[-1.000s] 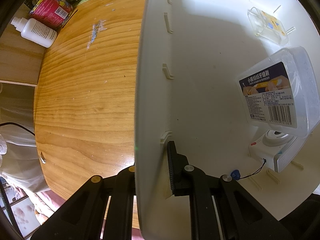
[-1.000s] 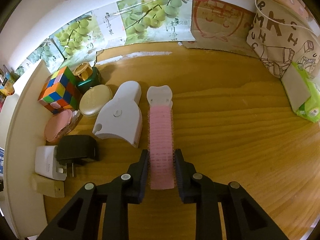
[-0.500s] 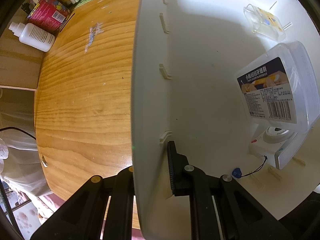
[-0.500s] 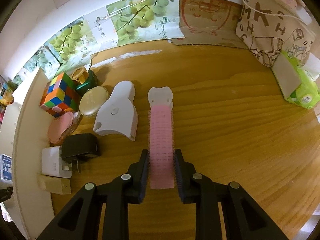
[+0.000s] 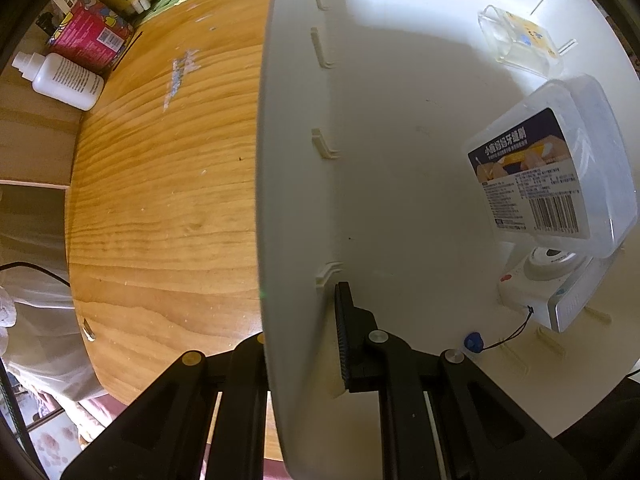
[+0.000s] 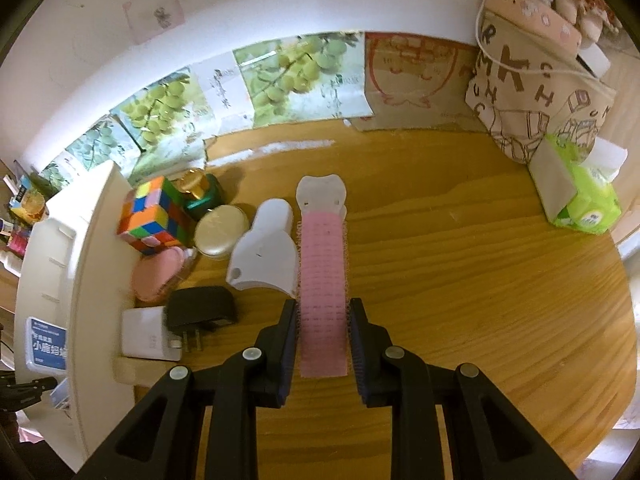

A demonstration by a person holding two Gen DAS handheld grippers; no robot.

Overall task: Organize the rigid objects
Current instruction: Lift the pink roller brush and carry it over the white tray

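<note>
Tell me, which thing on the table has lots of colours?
The cube, beside the bin. Its squares are many colours; its neighbours are plain.

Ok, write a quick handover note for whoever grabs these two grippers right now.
Left gripper: shut on the white bin wall, steadying it.
Right gripper: shut on the pink roller, held above the table.
Done: a labelled box, a clear case and a white device lie in the bin.
Left: drop the roller in, then the cube, green bottle, round tin, white holder, pink case, black plug and white charger beside the bin.
</note>
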